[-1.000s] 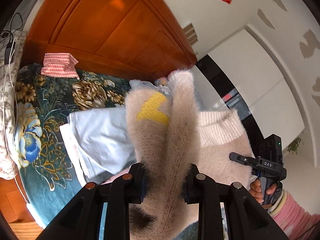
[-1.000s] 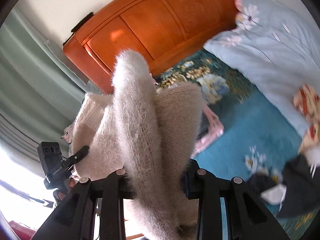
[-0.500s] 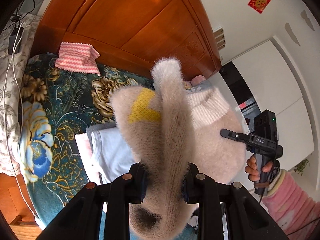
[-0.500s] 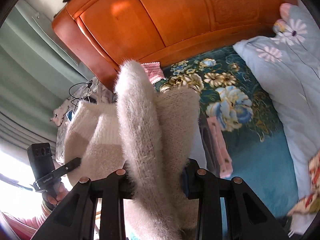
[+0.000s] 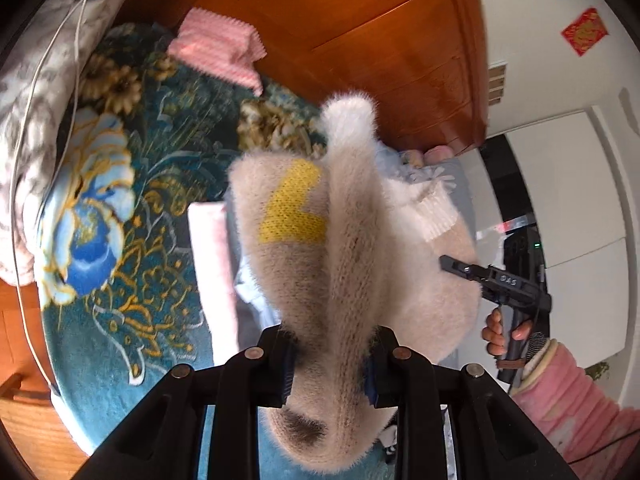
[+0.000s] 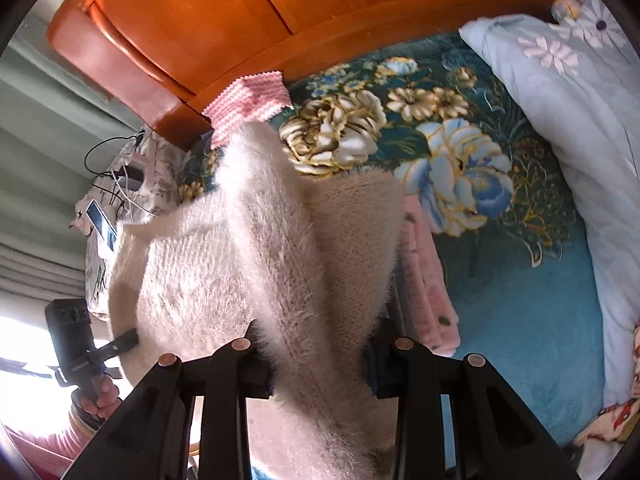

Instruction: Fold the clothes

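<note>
Both grippers still clamp the fluffy beige sweater (image 5: pixel 352 248): the left gripper (image 5: pixel 330 364) holds a bunched fold, and the right gripper (image 6: pixel 320 356) pinches another. Compared with a second ago, the sweater hangs lower, now just above the folded clothes (image 5: pixel 212 264) on the floral bedspread (image 5: pixel 120 208). The wooden headboard (image 6: pixel 224 16) now fills more of the top of both views.

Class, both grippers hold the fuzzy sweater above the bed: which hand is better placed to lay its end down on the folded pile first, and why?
Probably the left. The left gripper, clamped on the fuzzy sweater, has the folded clothes directly beneath it; the right gripper sees that pile off to one side.
</note>
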Demonstrator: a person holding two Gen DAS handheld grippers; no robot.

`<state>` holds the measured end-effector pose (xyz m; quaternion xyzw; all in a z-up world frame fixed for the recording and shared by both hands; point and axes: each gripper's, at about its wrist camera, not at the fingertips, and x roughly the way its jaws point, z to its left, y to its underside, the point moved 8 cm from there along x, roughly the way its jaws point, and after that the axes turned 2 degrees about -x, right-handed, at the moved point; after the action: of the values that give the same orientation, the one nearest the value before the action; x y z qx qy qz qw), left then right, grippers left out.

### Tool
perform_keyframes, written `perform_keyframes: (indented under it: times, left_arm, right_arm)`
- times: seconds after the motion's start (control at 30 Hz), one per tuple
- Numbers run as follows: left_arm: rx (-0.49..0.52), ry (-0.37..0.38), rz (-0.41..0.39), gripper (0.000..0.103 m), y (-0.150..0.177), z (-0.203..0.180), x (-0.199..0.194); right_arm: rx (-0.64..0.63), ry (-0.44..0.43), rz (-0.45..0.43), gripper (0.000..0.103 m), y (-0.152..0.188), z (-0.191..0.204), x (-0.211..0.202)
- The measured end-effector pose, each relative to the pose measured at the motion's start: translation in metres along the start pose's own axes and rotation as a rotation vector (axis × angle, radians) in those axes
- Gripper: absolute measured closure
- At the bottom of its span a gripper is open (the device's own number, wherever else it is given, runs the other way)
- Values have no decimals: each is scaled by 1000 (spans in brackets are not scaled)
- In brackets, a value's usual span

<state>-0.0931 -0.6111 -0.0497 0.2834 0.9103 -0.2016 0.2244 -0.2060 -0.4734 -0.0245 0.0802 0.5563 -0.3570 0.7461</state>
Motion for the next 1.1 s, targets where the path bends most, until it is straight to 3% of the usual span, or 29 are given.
perform_keyframes:
  times: [0.13,0.23,0.33,0.57,0.83,1.1]
  left_arm:
    - [23,-8,-4,75,-6,-2,2]
    - [-22,-40,32,74,-1,18,17]
    - [-97,-23,50,72,8,39,25]
    - [-90,-5,42,69,8,31,22]
    - [-99,4,54,51,10,30,18]
    - [-60,-6,62,39,6,22,12]
  right_arm:
    - [-22,-13,-45,69,-9,6,-10]
    - [-3,21,-12,68,-5,-5,7]
    - [28,37,36,66,7,-18,30]
    - [38,33,39,63,8,-23,35]
    - [59,41,54,51,10,-27,34]
    - [65,64,32,50,8,-32,20]
